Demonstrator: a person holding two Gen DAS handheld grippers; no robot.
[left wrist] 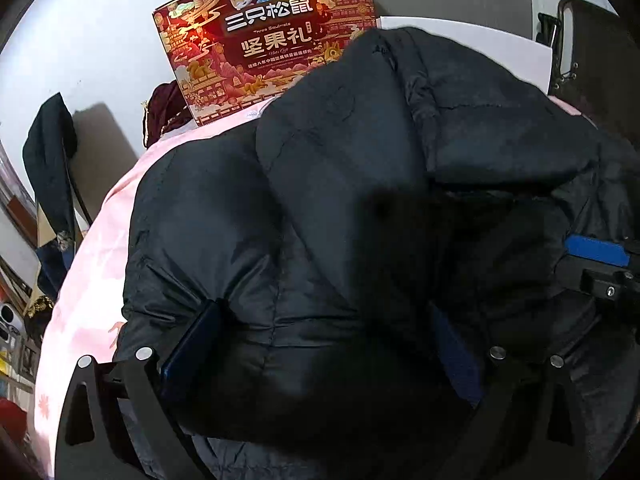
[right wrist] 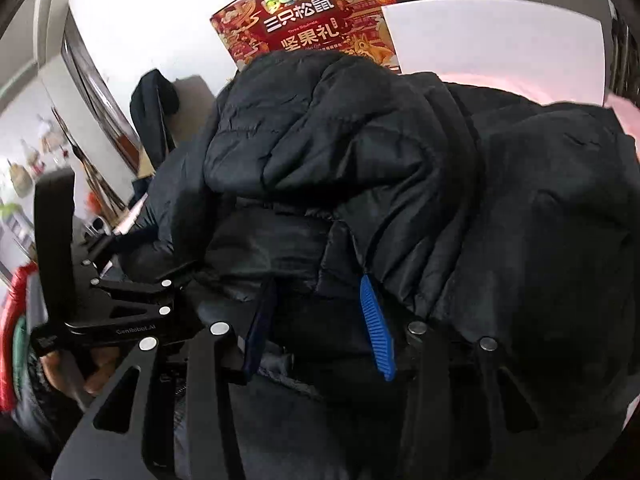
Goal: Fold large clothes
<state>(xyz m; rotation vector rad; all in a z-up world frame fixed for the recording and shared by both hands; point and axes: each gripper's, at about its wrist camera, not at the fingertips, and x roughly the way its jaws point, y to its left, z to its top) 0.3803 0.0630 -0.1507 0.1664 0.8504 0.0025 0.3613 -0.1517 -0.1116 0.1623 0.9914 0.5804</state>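
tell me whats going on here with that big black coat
A person is folding a black puffer jacket on a pink sheet, working a pair of tongs in each hand. The left tongs are spread wide around a thick fold of it; the right tongs straddle another bunch alongside. The jacket is bundled up, not yet flat. A red gift box stands behind.

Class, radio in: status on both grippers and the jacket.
Left gripper open, fingers straddling black jacket. Right gripper open, jacket between fingers. Red gift box behind, not obstructing.
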